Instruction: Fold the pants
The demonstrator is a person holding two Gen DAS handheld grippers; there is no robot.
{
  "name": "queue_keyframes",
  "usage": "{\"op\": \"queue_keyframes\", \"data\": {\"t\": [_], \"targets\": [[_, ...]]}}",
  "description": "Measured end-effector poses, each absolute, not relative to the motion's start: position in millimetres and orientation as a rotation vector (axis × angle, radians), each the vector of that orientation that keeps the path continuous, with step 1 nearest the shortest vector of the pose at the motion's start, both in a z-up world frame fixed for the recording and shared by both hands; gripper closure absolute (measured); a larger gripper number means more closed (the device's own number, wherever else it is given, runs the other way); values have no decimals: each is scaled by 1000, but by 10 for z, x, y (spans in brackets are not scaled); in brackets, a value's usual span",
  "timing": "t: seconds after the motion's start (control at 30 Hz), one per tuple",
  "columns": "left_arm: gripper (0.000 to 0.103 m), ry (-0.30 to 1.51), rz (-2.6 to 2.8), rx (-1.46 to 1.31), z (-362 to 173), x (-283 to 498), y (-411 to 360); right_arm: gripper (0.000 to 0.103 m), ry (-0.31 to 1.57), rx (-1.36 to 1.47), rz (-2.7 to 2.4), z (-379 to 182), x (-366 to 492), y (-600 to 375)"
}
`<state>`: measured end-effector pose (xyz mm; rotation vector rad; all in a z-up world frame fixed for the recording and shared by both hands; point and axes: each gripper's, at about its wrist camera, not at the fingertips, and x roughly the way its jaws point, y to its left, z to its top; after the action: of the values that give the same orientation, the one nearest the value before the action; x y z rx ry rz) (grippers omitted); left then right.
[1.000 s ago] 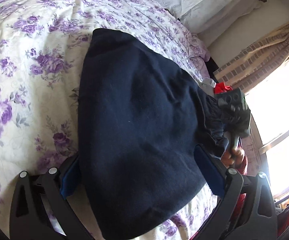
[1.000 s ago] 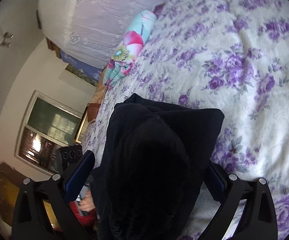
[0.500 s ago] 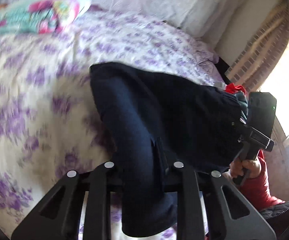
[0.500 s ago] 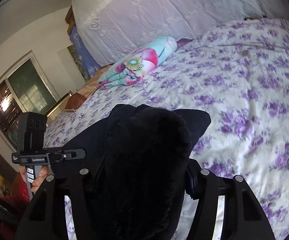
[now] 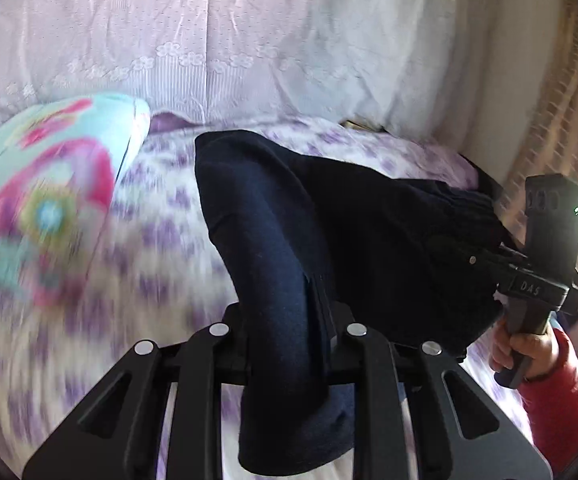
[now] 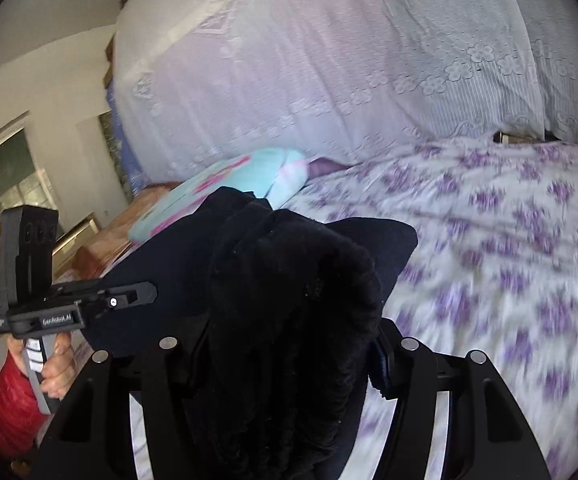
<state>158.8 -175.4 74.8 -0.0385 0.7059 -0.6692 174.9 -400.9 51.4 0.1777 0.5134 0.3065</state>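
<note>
L gripper (image 5: 289, 344) is clamping a narrow bunch of the navy pants (image 5: 273, 240); its jaws were closing within the last sec w/ cloth between them. R gripper (image 6: 289, 344) is pinching a thicker, fuzzier wad of the same pants, jaws standing wider, also just closed in on fabric. Pants are hanging slung between both grippers above the floral bedspread (image 6: 509, 240); the free end is drooping below the L jaws. Bright turquoise-pink pillow (image 5: 41, 208) is sitting near the pants' left edge. White lace bedding (image 5: 249, 40) is piling up along the far side. Open bedspread is stretching to the R of the R gripper. A hand (image 5: 525, 350) in a red sleeve (image 5: 561, 396) is gripping the R handle.
</note>
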Motion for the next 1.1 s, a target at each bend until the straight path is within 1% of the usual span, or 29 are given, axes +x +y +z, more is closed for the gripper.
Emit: {"op": "queue_keyframes", "data": {"t": [0.13, 0.2, 0.23, 0.27, 0.3, 0.33, 0.37, 0.4, 0.43, 0.5, 0.57, 0.63, 0.67, 0.7, 0.73, 0.77, 0.83, 0.87, 0.93, 1.0, 1.07, 1.1], "targets": [[82, 698, -619, -37, 607, 2501, -2137, 41, 532, 178, 264, 371, 2603, -4223], [82, 734, -598, -23, 416, 2842, -2308, 40, 588, 210, 253, 169, 2988, -4354], [80, 760, -574, -7, 244, 3017, -2385, 39, 655, 246, 233, -35, 3248, -4469], [70, 790, -546, 1, 83, 3127, -2406, 35, 706, 267, 193, -212, 3407, -4549], [63, 842, -488, 8, -143, 3252, -2422, 34, 772, 286, 109, -476, 3575, -4663], [51, 890, -419, 19, -359, 3351, -2421, 34, 784, 323, 91, -617, 3626, -4749], [35, 912, -381, -16, -576, 3414, -2346, 22, 752, 385, 101, -702, 3603, -4849], [29, 883, -387, -81, -612, 3399, -2238, 13, 700, 453, 106, -739, 3517, -4948], [23, 884, -395, -145, -622, 3389, -2103, 13, 681, 478, 108, -735, 3459, -4983], [23, 898, -381, -183, -556, 3386, -1971, 12, 627, 484, 58, -630, 3278, -5021], [23, 864, -295, -166, -458, 3275, -1864, 12, 527, 459, 19, -438, 3012, -5000], [23, 850, -249, -125, -414, 3180, -1844, 4, 445, 397, -59, -342, 2732, -4877], [20, 859, -227, -96, -432, 3168, -1876, 3, 483, 342, -114, -405, 2722, -4778], [17, 868, -195, -51, -476, 3151, -1935, 3, 619, 262, -160, -582, 2868, -4657], [13, 867, -158, -4, -507, 3138, -2007, 3, 725, 248, -144, -708, 3012, -4628], [12, 841, -117, 34, -497, 3081, -2036, 4, 759, 290, -121, -737, 3025, -4646], [12, 836, -99, 44, -374, 2907, -2031, 3, 675, 380, -203, -515, 2754, -4687], [12, 828, -110, 28, -302, 2797, -1990, 3, 613, 369, -262, -373, 2563, -4624], [12, 751, -138, 20, -89, 2397, -1948, 3, 469, 286, -305, -130, 2134, -4340], [4, 663, -140, 54, 61, 2026, -1952, 3, 401, 199, -264, -77, 1832, -3966], [5, 599, -139, 66, 113, 1679, -1968, 3, 392, 118, -256, -145, 1703, -3670], [5, 598, -151, 57, 109, 1624, -1980, 3, 385, 86, -265, -197, 1644, -3546]]}}
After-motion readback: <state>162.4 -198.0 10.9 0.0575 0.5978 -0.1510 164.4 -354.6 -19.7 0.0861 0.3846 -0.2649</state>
